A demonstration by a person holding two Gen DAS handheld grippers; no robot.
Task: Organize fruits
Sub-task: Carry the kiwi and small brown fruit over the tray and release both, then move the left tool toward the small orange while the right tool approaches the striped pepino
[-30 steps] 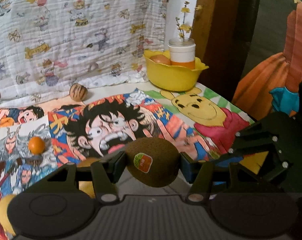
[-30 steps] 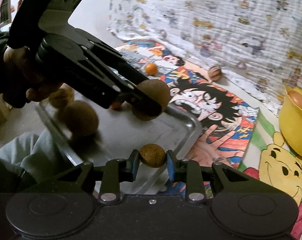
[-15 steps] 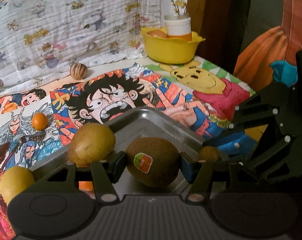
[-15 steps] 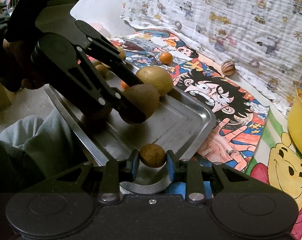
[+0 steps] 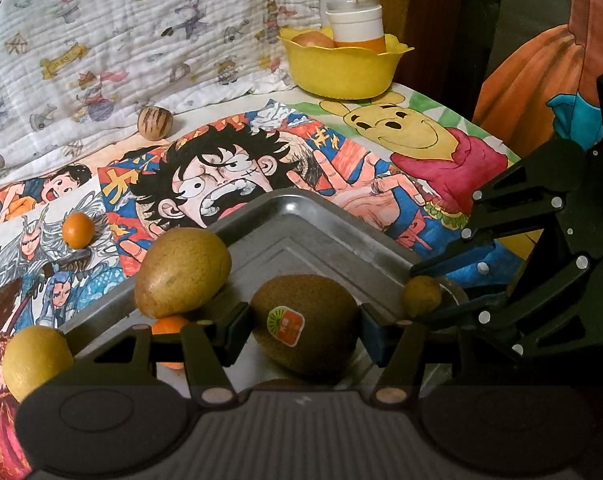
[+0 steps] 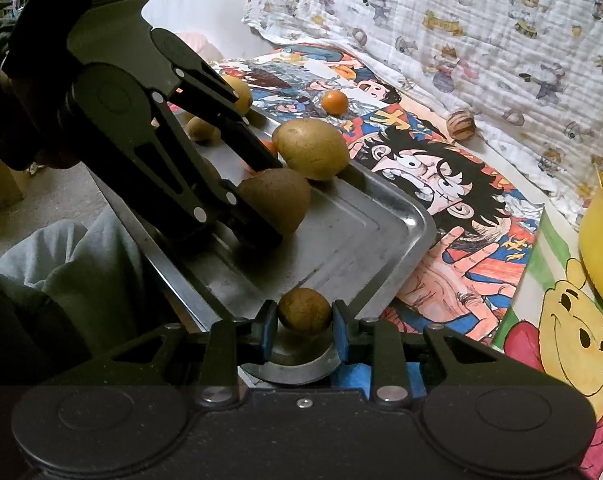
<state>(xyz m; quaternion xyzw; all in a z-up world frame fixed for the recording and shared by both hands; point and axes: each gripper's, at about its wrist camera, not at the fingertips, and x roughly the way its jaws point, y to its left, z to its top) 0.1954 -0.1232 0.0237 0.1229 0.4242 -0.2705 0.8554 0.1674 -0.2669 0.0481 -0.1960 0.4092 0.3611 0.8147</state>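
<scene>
My left gripper (image 5: pixel 304 322) is shut on a brown kiwi (image 5: pixel 321 308) with a sticker, low over the metal tray (image 5: pixel 301 236); whether the kiwi touches the tray floor I cannot tell. In the right wrist view the same kiwi (image 6: pixel 279 202) shows at the tip of the left gripper (image 6: pixel 267 216), which reaches in from the left. My right gripper (image 6: pixel 304 314) is shut on a small round brown fruit (image 6: pixel 304 308) above the tray's near corner (image 6: pixel 297 372). A large tan fruit (image 5: pixel 181 272) lies in the tray with a small orange (image 5: pixel 169 326) under its edge.
A loose orange (image 5: pixel 77 230) and a striped nut-like ball (image 5: pixel 154 123) lie on the cartoon mat. A yellow bowl (image 5: pixel 341 68) with a cup and a fruit stands at the back. A yellow fruit (image 5: pixel 33 360) sits by the tray's left edge. A person's grey trouser leg (image 6: pixel 81 264) is beside the tray.
My left gripper has come down with the kiwi from above the mat to low over the tray. The right gripper still holds the small brown fruit and has barely moved.
</scene>
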